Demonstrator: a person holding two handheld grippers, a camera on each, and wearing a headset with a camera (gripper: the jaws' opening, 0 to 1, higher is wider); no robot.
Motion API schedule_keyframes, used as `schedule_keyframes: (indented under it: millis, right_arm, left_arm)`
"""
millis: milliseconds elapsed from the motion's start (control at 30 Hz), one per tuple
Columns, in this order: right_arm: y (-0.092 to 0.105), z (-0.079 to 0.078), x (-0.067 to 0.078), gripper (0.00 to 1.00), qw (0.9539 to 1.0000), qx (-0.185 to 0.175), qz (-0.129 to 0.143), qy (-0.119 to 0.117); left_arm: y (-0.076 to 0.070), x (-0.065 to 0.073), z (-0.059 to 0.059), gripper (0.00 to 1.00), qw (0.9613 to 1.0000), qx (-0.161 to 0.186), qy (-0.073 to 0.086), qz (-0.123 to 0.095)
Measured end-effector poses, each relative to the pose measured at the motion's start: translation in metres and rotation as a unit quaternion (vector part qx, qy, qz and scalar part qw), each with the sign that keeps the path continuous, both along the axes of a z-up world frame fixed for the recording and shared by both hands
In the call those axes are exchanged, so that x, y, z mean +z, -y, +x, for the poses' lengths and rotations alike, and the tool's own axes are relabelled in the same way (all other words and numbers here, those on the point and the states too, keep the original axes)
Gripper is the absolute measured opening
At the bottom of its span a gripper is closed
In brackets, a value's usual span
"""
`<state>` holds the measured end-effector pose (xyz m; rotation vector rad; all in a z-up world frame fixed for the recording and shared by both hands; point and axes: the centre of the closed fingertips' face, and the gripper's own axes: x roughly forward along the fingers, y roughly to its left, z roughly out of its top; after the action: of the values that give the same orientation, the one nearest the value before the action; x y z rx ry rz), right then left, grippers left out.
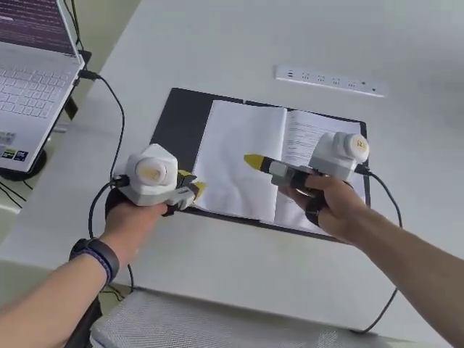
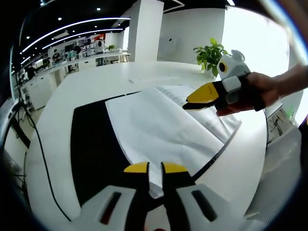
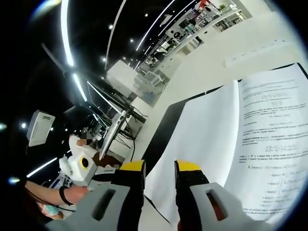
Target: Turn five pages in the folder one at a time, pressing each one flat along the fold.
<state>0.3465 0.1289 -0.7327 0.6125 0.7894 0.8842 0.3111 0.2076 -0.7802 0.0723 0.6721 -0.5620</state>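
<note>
Black folder (image 1: 176, 119): lies open on the white bench (image 1: 217, 43).
Page (image 1: 235, 145): white and blank, left of the fold, beside the printed sheet (image 1: 313, 134).
Left gripper (image 1: 190, 187): my jaws are a narrow gap apart at the page's near corner.
Right gripper (image 1: 255, 162): my jaws are spread over the page, holding nothing.

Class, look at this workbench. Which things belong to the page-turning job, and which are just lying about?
For the job: folder, blank page, printed page, left gripper, right gripper.

Lying about: laptop, power strip, plant.
</note>
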Motion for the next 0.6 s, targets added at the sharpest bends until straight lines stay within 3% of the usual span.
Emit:
schedule_keyframes:
  millis: [367, 500, 600]
  right_arm:
    - [0.011, 0.012, -0.009, 0.2, 0.9999, -0.006, -0.01, -0.005]
    - [0.014, 0.019, -0.009, 0.19, 0.9999, -0.007, -0.011, -0.003]
    - [0.017, 0.026, -0.009, 0.17, 0.9999, -0.011, -0.011, 0.002]
  left_arm:
    - [-0.006, -0.03, -0.015, 0.0, 0.9987, -0.013, -0.034, 0.035]
    - [-0.007, -0.029, -0.015, 0.0, 0.9989, -0.01, -0.032, 0.032]
    - [-0.007, -0.029, -0.015, 0.0, 0.9985, -0.019, -0.028, 0.044]
